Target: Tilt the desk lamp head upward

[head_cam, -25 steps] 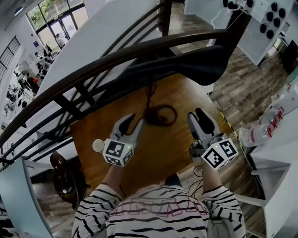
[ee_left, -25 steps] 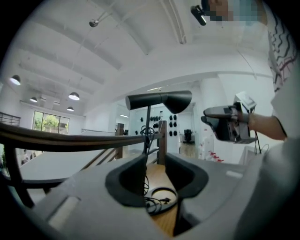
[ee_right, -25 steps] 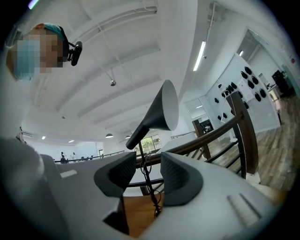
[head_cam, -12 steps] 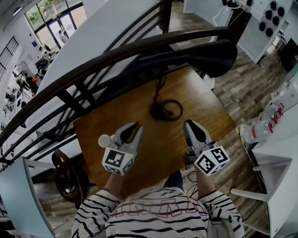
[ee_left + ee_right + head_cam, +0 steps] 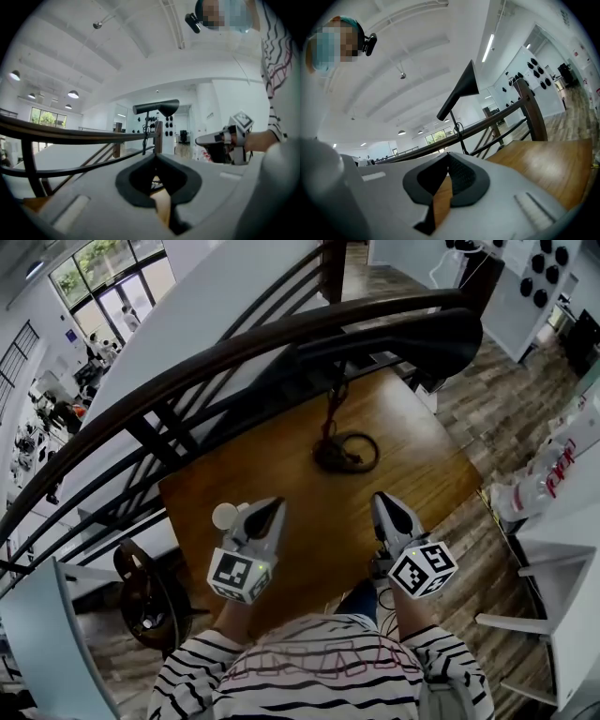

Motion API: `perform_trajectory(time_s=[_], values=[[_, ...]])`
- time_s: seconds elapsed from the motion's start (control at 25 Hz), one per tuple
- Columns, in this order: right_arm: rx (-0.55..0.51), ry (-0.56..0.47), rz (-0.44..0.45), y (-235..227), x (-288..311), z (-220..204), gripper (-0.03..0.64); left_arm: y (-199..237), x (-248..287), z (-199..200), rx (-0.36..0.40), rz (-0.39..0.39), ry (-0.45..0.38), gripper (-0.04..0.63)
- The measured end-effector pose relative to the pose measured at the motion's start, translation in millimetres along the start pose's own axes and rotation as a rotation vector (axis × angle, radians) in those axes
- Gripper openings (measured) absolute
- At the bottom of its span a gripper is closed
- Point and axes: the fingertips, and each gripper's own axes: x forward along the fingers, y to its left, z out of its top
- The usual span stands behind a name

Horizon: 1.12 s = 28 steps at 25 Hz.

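Note:
The black desk lamp stands on the wooden table [image 5: 281, 474]. Its ring base [image 5: 347, 452] lies at the table's far middle, and a thin stem [image 5: 334, 399] rises to the long dark head [image 5: 412, 338] overhead. In the left gripper view the head [image 5: 157, 108] looks level on its stem. In the right gripper view the head [image 5: 461, 91] slants. My left gripper [image 5: 270, 510] and right gripper [image 5: 382, 502] hover over the near half of the table, short of the base. Both have just closed and are shut on nothing. The right gripper [image 5: 220, 139] shows in the left gripper view.
A dark curved wooden railing [image 5: 187, 371] runs behind the table. A dark chair [image 5: 141, 587] stands at the lower left. At the right are a white desk [image 5: 562, 549] and a plastic bag [image 5: 539, 488]. Wood floor surrounds the table.
Both grippers' jaws went from open to shut with nothing between them. Both grippers drew back from the lamp base toward the table's near edge.

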Motion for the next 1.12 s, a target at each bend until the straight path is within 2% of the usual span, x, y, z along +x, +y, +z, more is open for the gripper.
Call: perform_trajectory(time_s=[0.32,0.84,1.12], values=[[-0.014,0.046,-0.032,17,-11,-29,0.0,-3,-26,-15,-0.026,0.002,0.012,0.003],[-0.018,0.114,-0.112,19,-43,-66,0.0,-24,-39,-36,-0.052,-0.056,0.062,0.003],[-0.039,0.127,-0.133,20,-47,-71,0.0,-34,-38,-44,-0.066,-0.09,0.08,0.003]])
